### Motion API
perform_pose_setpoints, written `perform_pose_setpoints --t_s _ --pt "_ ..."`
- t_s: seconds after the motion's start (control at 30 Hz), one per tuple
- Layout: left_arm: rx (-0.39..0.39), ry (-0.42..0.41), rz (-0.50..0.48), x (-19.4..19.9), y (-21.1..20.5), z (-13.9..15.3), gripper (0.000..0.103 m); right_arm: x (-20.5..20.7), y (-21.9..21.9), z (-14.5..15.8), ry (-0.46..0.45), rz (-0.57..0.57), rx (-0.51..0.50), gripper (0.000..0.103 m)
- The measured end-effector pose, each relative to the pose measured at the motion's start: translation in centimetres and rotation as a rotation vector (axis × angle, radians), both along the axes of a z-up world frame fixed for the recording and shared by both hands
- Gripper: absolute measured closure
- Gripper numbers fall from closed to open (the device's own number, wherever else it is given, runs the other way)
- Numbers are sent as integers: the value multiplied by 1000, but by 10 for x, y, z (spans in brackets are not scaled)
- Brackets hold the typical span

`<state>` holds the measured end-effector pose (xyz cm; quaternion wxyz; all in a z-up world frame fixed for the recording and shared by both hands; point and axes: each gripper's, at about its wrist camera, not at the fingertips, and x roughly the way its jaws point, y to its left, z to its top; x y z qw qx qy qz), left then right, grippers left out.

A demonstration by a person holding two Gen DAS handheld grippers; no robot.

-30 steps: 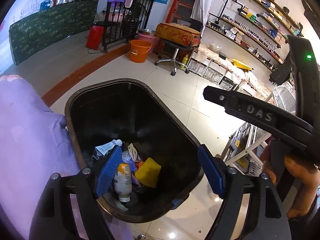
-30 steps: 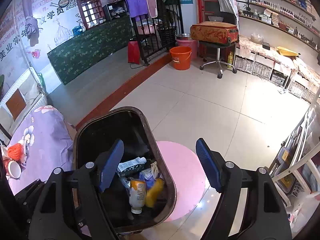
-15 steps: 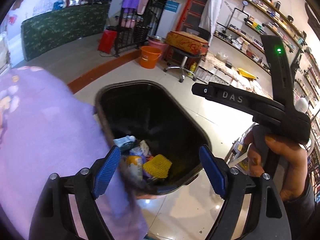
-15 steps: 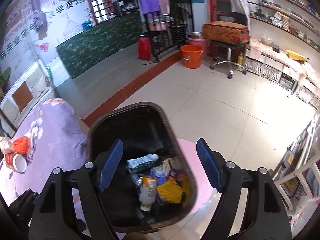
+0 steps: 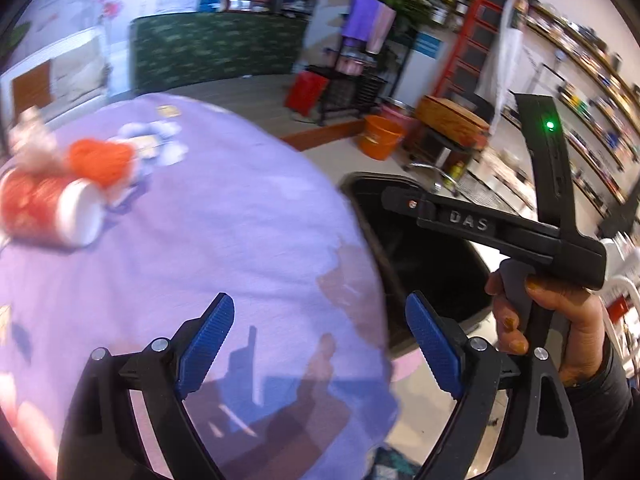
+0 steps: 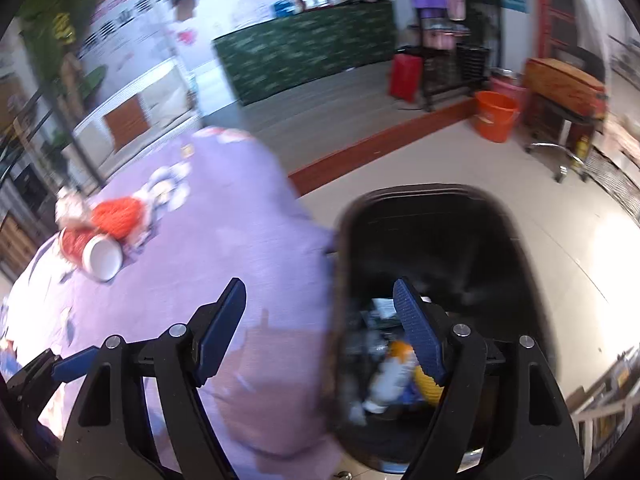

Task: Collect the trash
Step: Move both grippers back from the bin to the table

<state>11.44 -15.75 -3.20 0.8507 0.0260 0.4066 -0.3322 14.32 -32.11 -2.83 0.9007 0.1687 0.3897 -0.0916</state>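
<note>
Lay up and left of both empty grippers: red paper cup (image 5: 44,210) on its side on the purple tablecloth (image 5: 224,240), mouth toward the bin (image 6: 440,240); left gripper (image 5: 316,344) nearer, opening; right gripper (image 6: 320,328) spread.

Bin (image 6: 440,240) right of table (image 6: 240,260); cup (image 6: 94,252) on table; trash (image 6: 390,376) in bin.

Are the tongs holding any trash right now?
No. Both the left tongs, whose jaws are opening, and the right tongs are empty, with nothing between them.
</note>
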Motion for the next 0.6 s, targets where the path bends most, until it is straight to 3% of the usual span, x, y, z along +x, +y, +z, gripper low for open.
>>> perform_pose_setpoints --t_s 0.17,0.33,0.6 --pt "30 -9 142 11 43 -6 15 24 43 0 -17 130 21 27" --pt "11 14 279 21 93 -13 15 45 88 2 -28 266 35 27" --pt "19 -2 423 25 150 -13 15 86 154 21 -70 440 63 27"
